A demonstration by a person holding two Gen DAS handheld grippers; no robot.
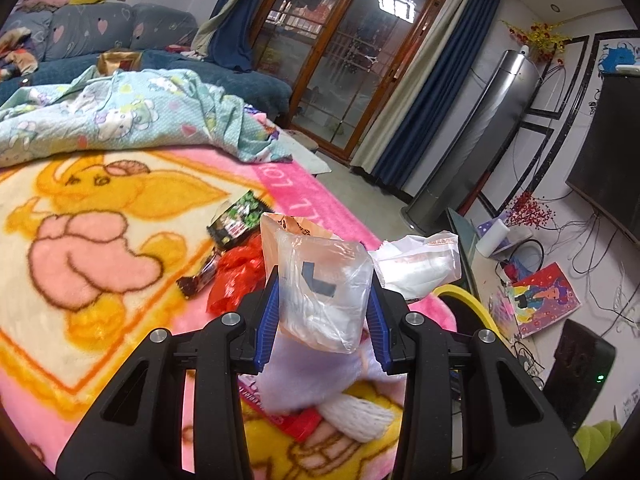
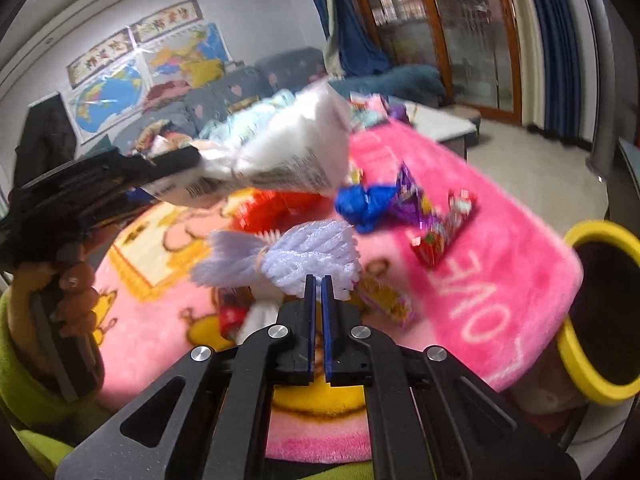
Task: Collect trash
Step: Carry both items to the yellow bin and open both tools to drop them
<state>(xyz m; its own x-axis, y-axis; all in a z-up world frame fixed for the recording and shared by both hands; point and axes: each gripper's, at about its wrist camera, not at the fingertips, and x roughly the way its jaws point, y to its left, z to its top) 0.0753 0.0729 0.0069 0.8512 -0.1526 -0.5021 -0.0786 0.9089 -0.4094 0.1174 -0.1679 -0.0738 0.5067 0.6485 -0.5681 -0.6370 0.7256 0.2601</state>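
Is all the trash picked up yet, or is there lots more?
Not yet. The left gripper holds a clear plastic bag above the blanket. The right gripper is shut and empty. The blue wrapper, purple wrapper and red packet still lie near the yellow-rimmed bin.

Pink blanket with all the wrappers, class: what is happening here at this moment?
A person is collecting trash with two handheld grippers. The left gripper is shut on a clear plastic bag, lifted above the pink blanket. The right gripper is shut and empty, near a lilac yarn bundle. A yellow-rimmed bin waits beside the blanket.
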